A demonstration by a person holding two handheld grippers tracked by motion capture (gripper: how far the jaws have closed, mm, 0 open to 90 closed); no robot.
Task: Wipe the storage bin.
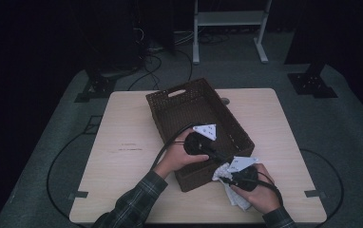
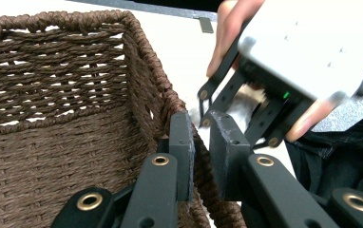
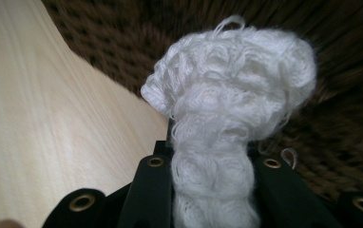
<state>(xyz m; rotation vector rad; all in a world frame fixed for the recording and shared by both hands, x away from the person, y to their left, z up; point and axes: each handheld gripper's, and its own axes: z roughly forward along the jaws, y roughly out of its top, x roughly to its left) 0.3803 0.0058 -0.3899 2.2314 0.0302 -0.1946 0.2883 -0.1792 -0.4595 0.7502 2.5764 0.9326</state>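
left gripper (image 2: 199, 156) is clamped on the near rim of the brown wicker basket (image 1: 170, 107), steadying it. right gripper (image 3: 208, 166) pinches a white knitted cloth (image 3: 227, 90) just outside that wall. advise lifting the cloth clear over the rim before releasing it.

1. The basket (image 1: 199, 130) stands on the table (image 1: 122, 156), set at an angle, reaching from near the far edge toward the near edge.
2. The left gripper (image 2: 199, 156) straddles the basket's near wall by its near right corner, one jaw inside and one outside.
3. The right gripper (image 1: 227, 178) sits just outside that corner, near the table's near edge.
4. The cloth (image 3: 227, 104) is pinched between its jaws, close against the basket's outer wall, and trails toward the near edge.
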